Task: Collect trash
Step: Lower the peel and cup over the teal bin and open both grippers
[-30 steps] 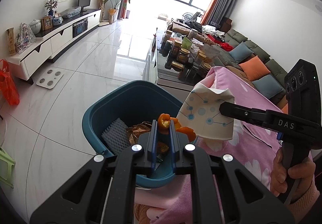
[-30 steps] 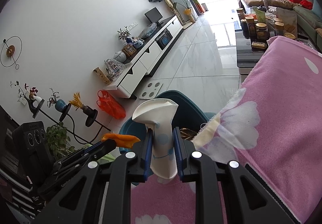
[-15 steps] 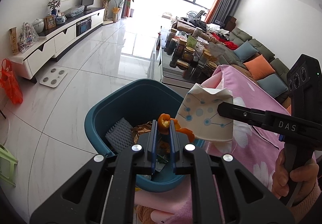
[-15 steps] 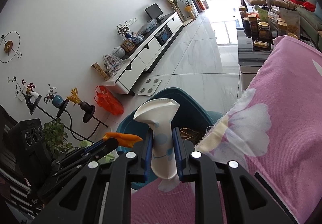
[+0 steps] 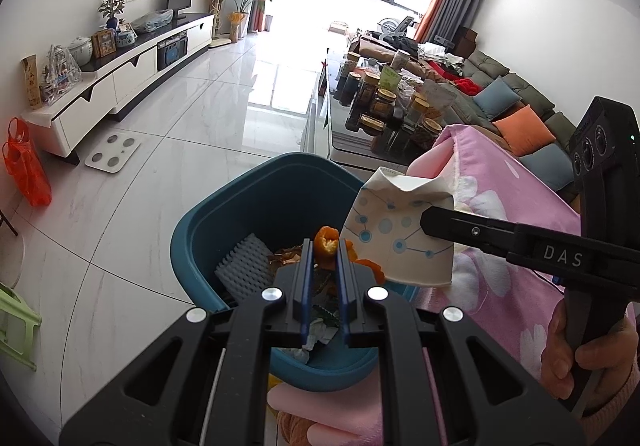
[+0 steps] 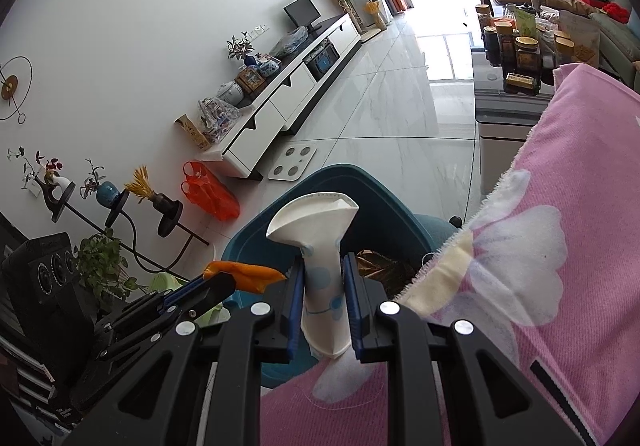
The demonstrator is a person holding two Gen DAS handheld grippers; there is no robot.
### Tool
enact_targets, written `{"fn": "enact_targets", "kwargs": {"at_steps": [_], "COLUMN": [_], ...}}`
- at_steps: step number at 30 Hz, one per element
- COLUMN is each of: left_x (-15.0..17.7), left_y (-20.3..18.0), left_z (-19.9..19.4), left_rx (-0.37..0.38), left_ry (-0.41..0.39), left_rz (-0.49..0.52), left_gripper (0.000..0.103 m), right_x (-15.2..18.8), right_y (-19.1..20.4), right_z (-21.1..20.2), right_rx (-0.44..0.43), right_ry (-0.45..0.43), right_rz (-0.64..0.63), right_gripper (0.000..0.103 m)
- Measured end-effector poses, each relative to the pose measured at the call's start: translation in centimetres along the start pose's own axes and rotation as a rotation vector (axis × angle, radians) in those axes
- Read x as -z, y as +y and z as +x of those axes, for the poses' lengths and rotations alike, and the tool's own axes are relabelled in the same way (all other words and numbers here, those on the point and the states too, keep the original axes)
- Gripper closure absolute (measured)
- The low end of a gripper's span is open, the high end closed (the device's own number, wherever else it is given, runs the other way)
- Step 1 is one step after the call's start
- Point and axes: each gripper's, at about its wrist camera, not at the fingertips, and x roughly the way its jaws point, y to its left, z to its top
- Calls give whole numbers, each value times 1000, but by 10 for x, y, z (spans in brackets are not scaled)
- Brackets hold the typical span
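Note:
My left gripper (image 5: 323,248) is shut on an orange peel (image 5: 326,242) and holds it over the teal trash bin (image 5: 240,201). The peel also shows in the right wrist view (image 6: 244,273). My right gripper (image 6: 322,266) is shut on a crushed white paper cup (image 6: 318,234) with blue dots, held at the bin's (image 6: 384,213) near rim. The cup also shows in the left wrist view (image 5: 400,238), at the bin's right edge. The bin holds a white foam net (image 5: 242,266), brown wrappers and paper scraps.
A pink flowered cloth (image 5: 500,205) covers the table on the right, against the bin. A glass coffee table (image 5: 348,133) with several jars stands behind. A white scale (image 5: 114,151), an orange bag (image 5: 26,169) and a TV cabinet (image 5: 120,81) lie left on the tiled floor.
Both grippers, still holding the peel and the cup, have moved slightly forward and higher over the bin. Nothing was let go.

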Motion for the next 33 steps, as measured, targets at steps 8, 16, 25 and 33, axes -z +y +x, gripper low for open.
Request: {"fn": "enact_targets", "kwargs": {"at_steps": [8, 16, 25, 33], "left_x": [0, 3, 9, 11], "left_y": [0, -2, 1, 3], "left_z": [9, 30, 58, 47], "left_rx": [-8, -24, -25, -27], "left_ry": [9, 52, 91, 39], "left_rz": [-4, -4, -27, -37], "left_gripper": [92, 92, 84, 64], "right_x": [-3, -4, -3, 2], "right_y": [3, 8, 10, 3], "right_z": [13, 29, 30, 15], "right_rx": [21, 51, 59, 39], "right_ry": [28, 67, 72, 48], "right_rz": [-7, -22, -24, -15], "right_gripper": [85, 85, 83, 78]}}
